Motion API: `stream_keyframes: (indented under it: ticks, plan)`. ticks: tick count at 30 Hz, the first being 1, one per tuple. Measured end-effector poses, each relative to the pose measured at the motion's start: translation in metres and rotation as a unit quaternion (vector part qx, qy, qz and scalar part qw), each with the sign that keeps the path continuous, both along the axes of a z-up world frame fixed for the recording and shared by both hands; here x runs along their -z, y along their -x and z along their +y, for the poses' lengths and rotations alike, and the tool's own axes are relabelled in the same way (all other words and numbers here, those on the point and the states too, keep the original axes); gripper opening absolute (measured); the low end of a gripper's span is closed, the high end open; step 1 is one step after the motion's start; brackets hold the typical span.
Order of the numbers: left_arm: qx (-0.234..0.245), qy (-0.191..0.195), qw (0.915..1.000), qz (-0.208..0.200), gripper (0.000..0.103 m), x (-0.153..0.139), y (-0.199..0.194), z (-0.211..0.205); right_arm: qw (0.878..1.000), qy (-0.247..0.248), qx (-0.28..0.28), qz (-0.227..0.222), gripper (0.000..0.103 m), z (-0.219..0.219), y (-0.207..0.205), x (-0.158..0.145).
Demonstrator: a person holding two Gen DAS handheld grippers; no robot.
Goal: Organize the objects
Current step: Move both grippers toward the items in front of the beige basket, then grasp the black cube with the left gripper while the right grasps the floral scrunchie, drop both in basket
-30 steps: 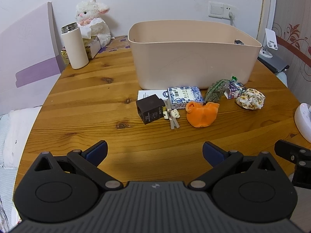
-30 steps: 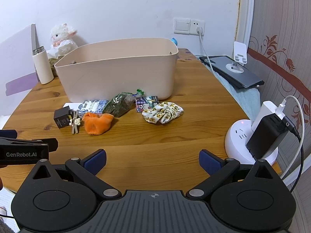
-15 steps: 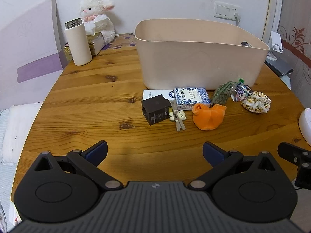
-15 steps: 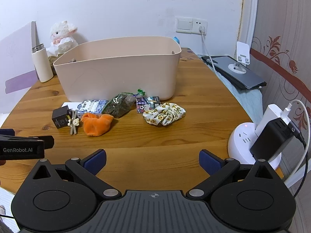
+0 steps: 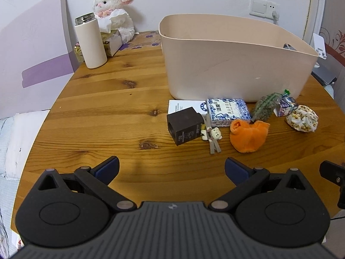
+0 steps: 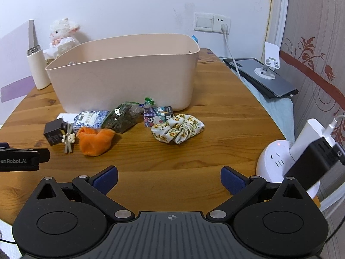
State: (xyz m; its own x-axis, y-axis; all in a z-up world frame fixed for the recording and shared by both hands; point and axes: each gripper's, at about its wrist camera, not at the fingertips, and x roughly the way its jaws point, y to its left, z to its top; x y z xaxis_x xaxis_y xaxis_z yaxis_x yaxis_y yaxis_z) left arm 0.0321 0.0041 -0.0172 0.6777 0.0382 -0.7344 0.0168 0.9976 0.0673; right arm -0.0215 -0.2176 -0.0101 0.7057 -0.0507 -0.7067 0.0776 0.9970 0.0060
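Both tools are hovering over the near edge of the round wooden table [image 5: 103, 112]. The left gripper [image 5: 171, 168] is holding its jaws spread wide with nothing between them; the right gripper [image 6: 169, 176] is likewise standing released and empty. The beige bin [image 5: 232, 64] is sitting toward the back of the table, and the loose items are lying in a row just in front of its near wall: a black box [image 5: 185, 125], a small bear charm [image 5: 212, 134] touching that box, a blue-and-white patterned box [image 5: 228, 111] resting partly on a white card [image 5: 183, 106], an orange plush piece [image 5: 248, 136], a green packet [image 6: 123, 118], a small printed carton [image 6: 157, 115], and a floral scrunchie [image 6: 177, 128] lying farthest right, apart from the bin. A white thermos [image 5: 90, 41] and a plush lamb [image 5: 114, 13] are standing at the far left; a white power hub [image 6: 278, 161] is sitting at the right edge.
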Motion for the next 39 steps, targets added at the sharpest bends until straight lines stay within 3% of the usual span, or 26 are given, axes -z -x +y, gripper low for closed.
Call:
stream_keyframes:
  ticks: [12,19,20,22,25,28,33,36,39]
  plan:
    - [-0.011,0.010,0.9998,-0.008,0.103,0.009,-0.038,-0.001,0.999,0.036,-0.026,-0.028,0.103,0.000,-0.040,0.011]
    - [-0.040,0.039,0.9984,0.005,0.102,0.019,-0.063,0.010,0.999,0.028,-0.035,-0.021,0.093,-0.001,-0.070,0.026]
    - [-0.044,0.042,0.9981,0.006,0.102,0.019,-0.065,0.011,0.999,0.028,-0.034,-0.020,0.090,-0.001,-0.073,0.028]
    - [-0.046,0.050,0.9976,0.010,0.091,0.020,-0.070,0.014,0.999,0.027,-0.030,-0.016,0.086,-0.002,-0.079,0.033]
    - [-0.053,0.057,0.9969,0.013,0.088,0.022,-0.074,0.016,0.999,0.021,-0.025,-0.011,0.076,-0.004,-0.084,0.039]
    - [-0.048,0.048,0.9973,0.029,0.071,0.027,-0.078,0.015,1.000,0.018,-0.024,-0.005,0.058,-0.006,-0.087,0.042]
    - [-0.043,0.038,0.9982,0.017,0.053,0.026,-0.075,0.014,1.000,0.012,-0.027,-0.009,0.027,-0.005,-0.085,0.043]
    - [-0.041,0.041,0.9982,0.017,0.053,0.026,-0.074,0.018,0.999,0.011,-0.028,-0.008,0.017,-0.002,-0.082,0.042]
    - [-0.040,0.038,0.9983,0.016,0.053,0.026,-0.070,0.022,0.999,0.009,-0.030,-0.009,0.014,-0.001,-0.077,0.041]
